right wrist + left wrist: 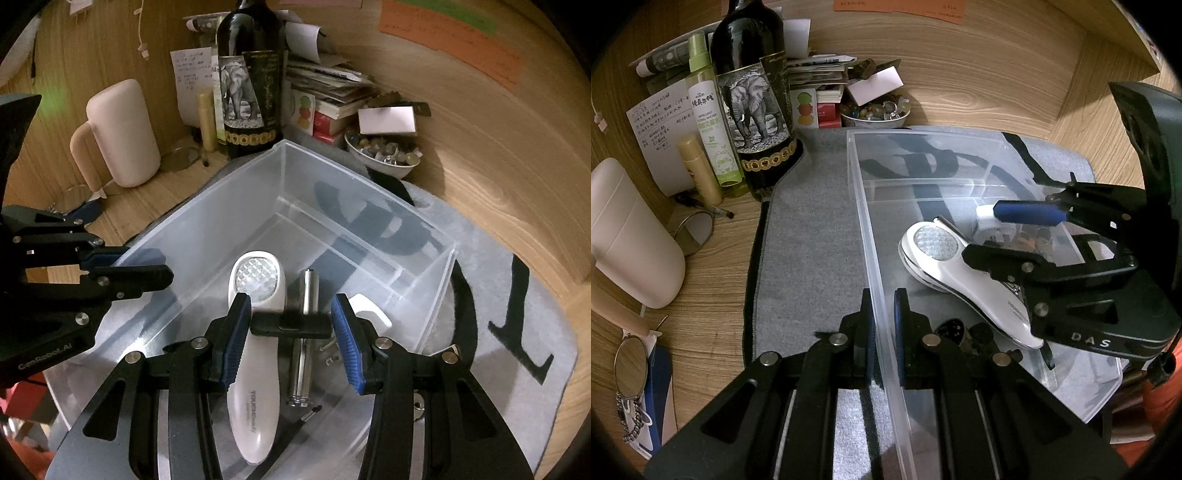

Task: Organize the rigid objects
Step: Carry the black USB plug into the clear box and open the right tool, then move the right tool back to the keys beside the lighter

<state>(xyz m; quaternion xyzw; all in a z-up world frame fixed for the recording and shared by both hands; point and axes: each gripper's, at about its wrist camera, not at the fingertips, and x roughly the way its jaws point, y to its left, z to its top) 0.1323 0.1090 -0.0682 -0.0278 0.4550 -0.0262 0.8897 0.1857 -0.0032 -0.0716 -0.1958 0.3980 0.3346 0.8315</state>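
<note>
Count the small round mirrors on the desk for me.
2. The far mirror lies by the pen before the wine bottle; the near mirror lies by the pale jug's handle. Clutter may hide others.

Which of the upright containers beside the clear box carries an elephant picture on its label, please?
The tall dark wine bottle. The slim green spray bottle beside it carries printed text and a small cartoon, and the short tan tube in front looks plain.
</note>
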